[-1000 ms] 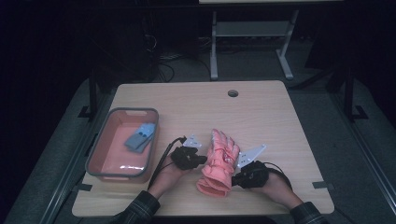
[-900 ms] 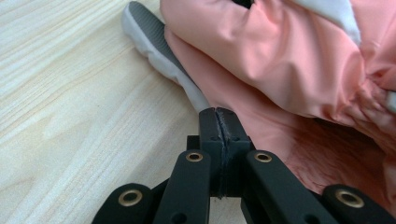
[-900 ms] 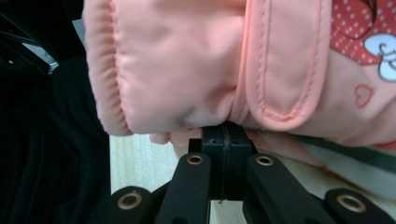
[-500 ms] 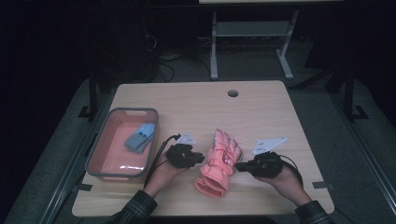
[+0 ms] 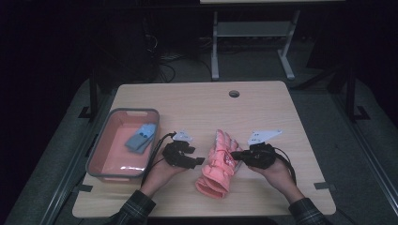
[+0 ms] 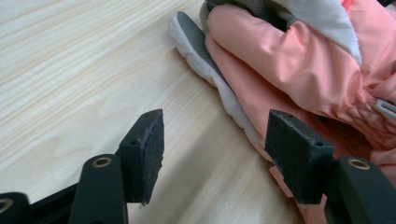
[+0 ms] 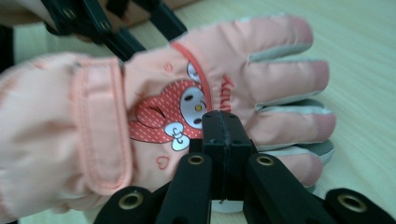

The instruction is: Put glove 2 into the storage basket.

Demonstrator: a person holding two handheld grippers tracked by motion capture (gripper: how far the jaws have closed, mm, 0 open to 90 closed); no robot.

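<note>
Near the front edge of the wooden surface (image 5: 197, 98) the pink glove (image 5: 219, 164) is lying fingers-far, cuff-near, between both hands, the left gripper (image 5: 191, 161) waiting open-jawed just beside its left edge while the right gripper (image 5: 236, 154), jaws pressed together, is hovering at its right edge.

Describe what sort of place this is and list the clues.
Probably a lab or workshop set up for recording: a bare wooden table with a cable hole, cables on the floor, and a metal stand behind.

A pale wooden table (image 5: 202, 105) stands on grey carpet (image 5: 61, 154) (room dark), metal frame (image 5: 251, 35) behind.
</note>
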